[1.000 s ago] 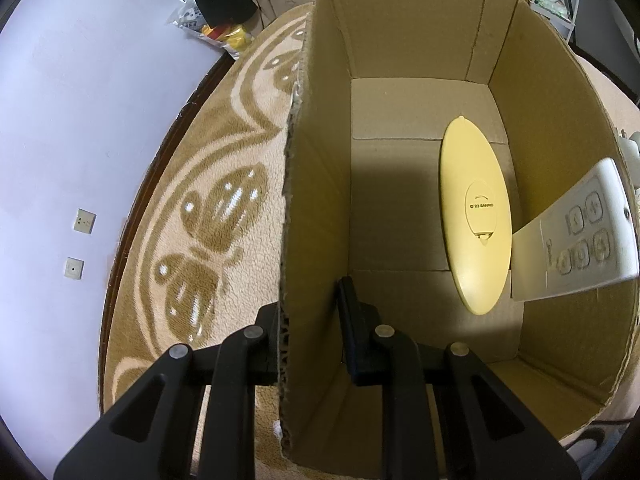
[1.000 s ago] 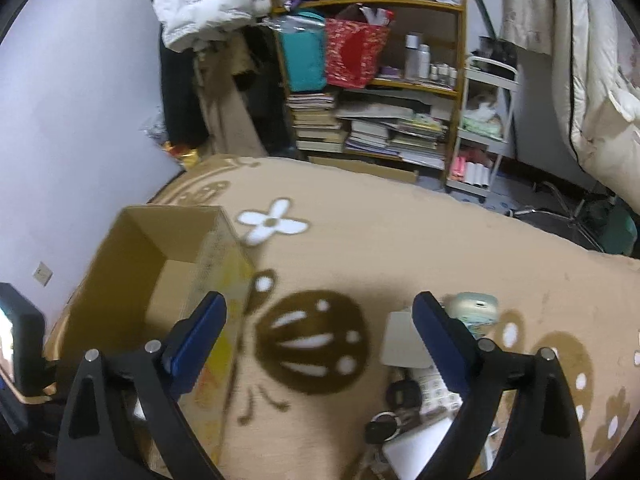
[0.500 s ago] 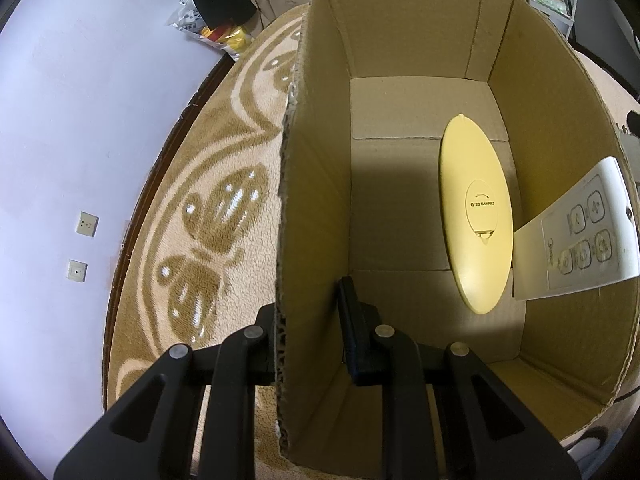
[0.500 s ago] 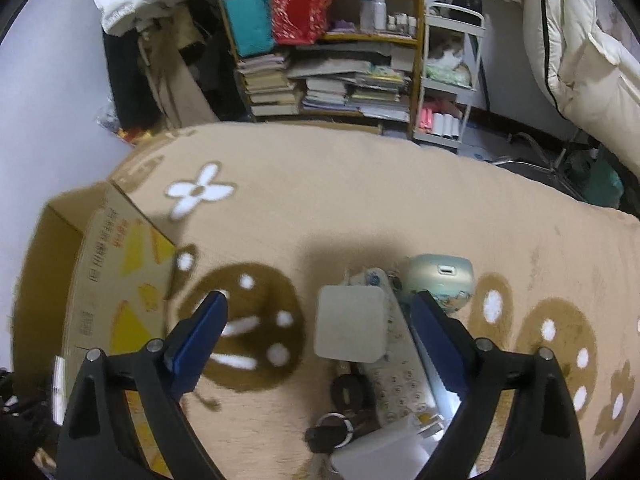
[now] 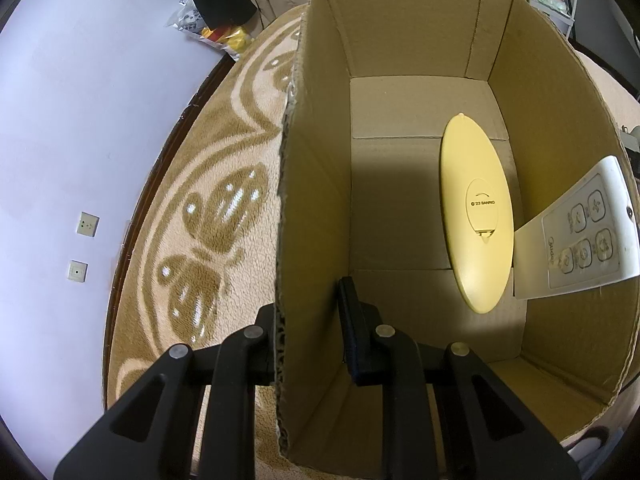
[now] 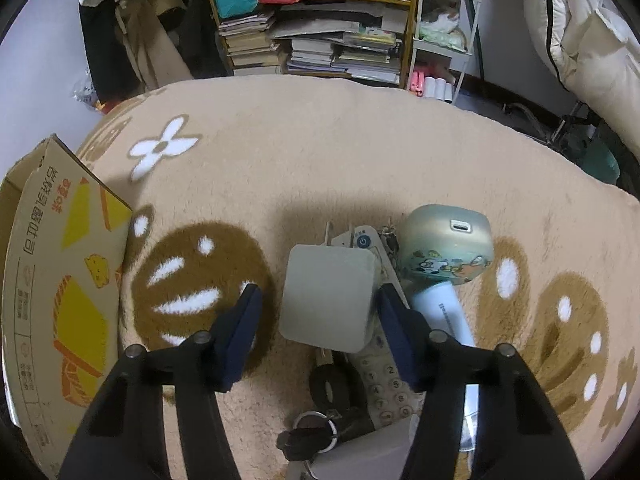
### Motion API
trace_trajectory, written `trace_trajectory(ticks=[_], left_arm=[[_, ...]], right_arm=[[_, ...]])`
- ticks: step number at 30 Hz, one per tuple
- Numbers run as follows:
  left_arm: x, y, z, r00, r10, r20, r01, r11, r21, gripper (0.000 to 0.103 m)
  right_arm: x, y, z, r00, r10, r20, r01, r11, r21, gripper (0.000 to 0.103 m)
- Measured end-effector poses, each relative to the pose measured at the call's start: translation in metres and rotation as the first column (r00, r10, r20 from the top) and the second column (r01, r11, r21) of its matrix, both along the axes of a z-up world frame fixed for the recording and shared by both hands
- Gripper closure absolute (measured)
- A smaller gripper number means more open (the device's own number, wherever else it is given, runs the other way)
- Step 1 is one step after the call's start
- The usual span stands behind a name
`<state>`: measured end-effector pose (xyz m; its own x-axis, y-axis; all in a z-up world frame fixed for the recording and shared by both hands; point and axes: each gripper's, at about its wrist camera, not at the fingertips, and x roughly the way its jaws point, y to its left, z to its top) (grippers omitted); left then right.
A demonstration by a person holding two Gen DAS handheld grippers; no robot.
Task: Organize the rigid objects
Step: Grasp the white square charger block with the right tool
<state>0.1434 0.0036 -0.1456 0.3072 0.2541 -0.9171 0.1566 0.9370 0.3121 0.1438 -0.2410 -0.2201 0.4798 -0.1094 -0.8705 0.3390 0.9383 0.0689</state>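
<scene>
My left gripper [image 5: 310, 328] is shut on the near wall of an open cardboard box [image 5: 316, 200], one finger inside and one outside. Inside the box lie a yellow oval disc [image 5: 476, 216] and a white remote control [image 5: 584, 236] leaning on the right wall. In the right wrist view my right gripper [image 6: 318, 312] is open, its fingers straddling a grey-white square charger block [image 6: 328, 300] in a pile on the carpet. The pile also holds a long white remote [image 6: 380, 376], a pale green case [image 6: 446, 246], a light blue tube [image 6: 440, 312], keys [image 6: 308, 432] and a black ring-shaped item [image 6: 330, 388].
The box [image 6: 60, 288] stands at the left of the beige patterned carpet [image 6: 320, 152]. Beyond the carpet are a bookshelf [image 6: 320, 32] stacked with books, a white rack [image 6: 444, 40] and hanging clothes. A white wall [image 5: 80, 120] with sockets lies left of the box.
My right gripper has swung right from the box and come down over the pile, now straddling the charger block. The left gripper and the box have stayed put.
</scene>
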Motion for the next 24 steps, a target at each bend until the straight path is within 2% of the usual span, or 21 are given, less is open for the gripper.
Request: trace_trajectory(ticks=[5,8,9,18,24], left_arm=[[0.000,0.000,0.000,1.000,-0.002,0.000,0.002,1.000,0.002,0.082],[0.000,0.000,0.000,1.000,-0.002,0.000,0.002,1.000,0.002,0.082],[0.000,0.000,0.000,1.000,-0.001,0.000,0.001,1.000,0.003,0.082],[0.000,-0.003,0.001,1.000,-0.003,0.000,0.003,1.000,0.005,0.082],[0.000,-0.003,0.000,1.000,0.000,0.002,0.000,1.000,0.009,0.082]], right_arm=[[0.004,0.006,-0.005,1.000,-0.001,-0.016,0.000,0.999,-0.051,0.038],[0.007,0.010,-0.006,0.999,-0.005,-0.045,0.000,0.995,-0.100,0.045],[0.007,0.011,-0.006,0.998,-0.009,-0.056,0.002,0.993,-0.121,0.050],[0.002,0.003,0.000,0.998,-0.040,-0.041,0.037,0.997,-0.067,0.052],[-0.003,0.014,0.023,0.999,-0.001,0.041,0.003,0.999,-0.052,0.054]])
